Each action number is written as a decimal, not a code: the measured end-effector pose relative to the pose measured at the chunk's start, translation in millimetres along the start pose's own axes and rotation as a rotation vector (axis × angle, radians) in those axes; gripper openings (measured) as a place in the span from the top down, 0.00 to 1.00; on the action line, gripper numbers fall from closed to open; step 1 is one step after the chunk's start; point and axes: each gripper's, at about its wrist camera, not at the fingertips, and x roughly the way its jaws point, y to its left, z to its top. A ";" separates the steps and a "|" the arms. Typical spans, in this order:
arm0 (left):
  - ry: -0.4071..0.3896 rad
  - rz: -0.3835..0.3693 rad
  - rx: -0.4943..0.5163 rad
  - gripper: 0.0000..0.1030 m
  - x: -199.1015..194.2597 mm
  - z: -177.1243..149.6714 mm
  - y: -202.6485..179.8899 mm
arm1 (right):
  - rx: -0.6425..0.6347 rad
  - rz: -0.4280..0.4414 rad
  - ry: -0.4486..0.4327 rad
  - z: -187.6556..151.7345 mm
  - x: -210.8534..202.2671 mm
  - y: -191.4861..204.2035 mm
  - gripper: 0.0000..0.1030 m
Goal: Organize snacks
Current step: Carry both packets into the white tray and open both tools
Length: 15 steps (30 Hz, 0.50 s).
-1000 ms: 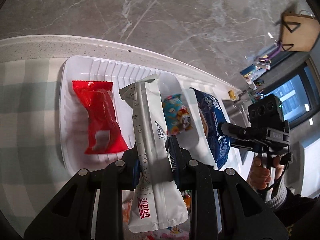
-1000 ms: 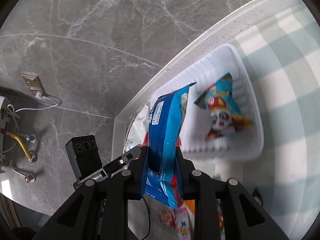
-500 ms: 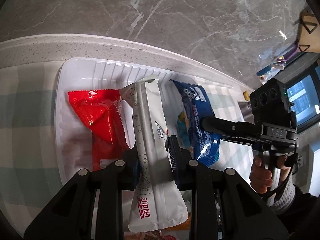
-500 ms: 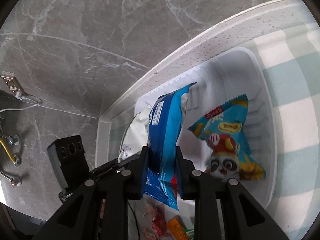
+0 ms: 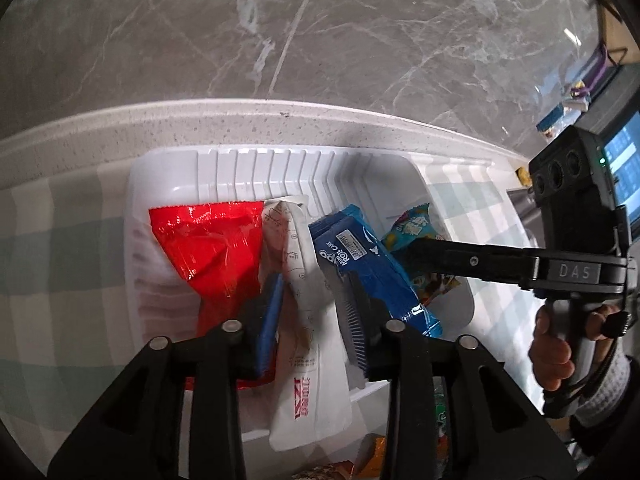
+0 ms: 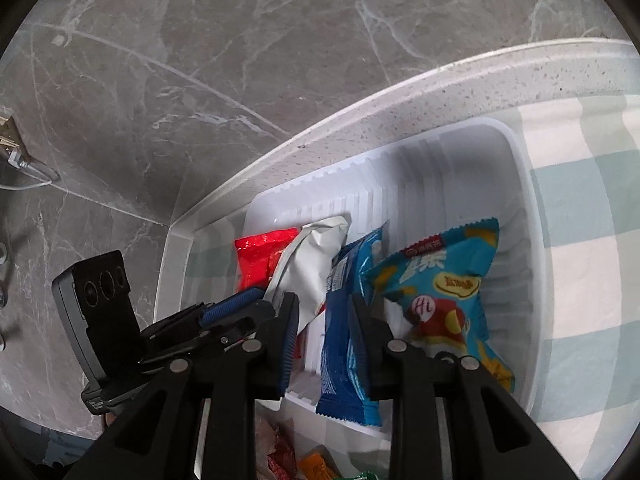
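A white ribbed tray (image 5: 256,160) (image 6: 524,184) holds a red packet (image 5: 208,248) (image 6: 260,260), a white pouch (image 5: 304,320) (image 6: 312,272), a blue Oreo pack (image 5: 368,264) (image 6: 340,344) and a light-blue cartoon packet (image 5: 420,232) (image 6: 444,284). My left gripper (image 5: 312,320) stands open, its jaws spread either side of the white pouch, which rests in the tray. My right gripper (image 6: 324,328) is open, its jaws loosely either side of the blue pack, which stands on edge in the tray. The right gripper also shows in the left wrist view (image 5: 500,264).
The tray sits on a pale green checked cloth (image 6: 592,216) against a speckled white counter ledge (image 5: 240,120) and a grey marble wall (image 5: 320,32). Several loose snacks lie near the front edge (image 6: 304,460) (image 5: 372,456). A monitor (image 5: 624,160) is at far right.
Both grippers have lowered into the tray and opened. The white pouch and the blue pack, gripped before, now rest in the tray between the spread jaws.
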 end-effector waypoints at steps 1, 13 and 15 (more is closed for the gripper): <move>-0.006 0.003 0.010 0.61 -3.4 -0.9 -1.0 | -0.008 -0.004 -0.005 -0.8 -2.0 2.6 0.72; -0.050 0.064 0.129 0.59 -41.2 -20.1 -32.9 | -0.050 -0.017 -0.071 -32.5 -43.1 27.1 0.68; -0.050 0.072 0.145 0.59 -45.7 -24.9 -37.7 | -0.057 -0.021 -0.079 -39.8 -51.5 29.4 0.68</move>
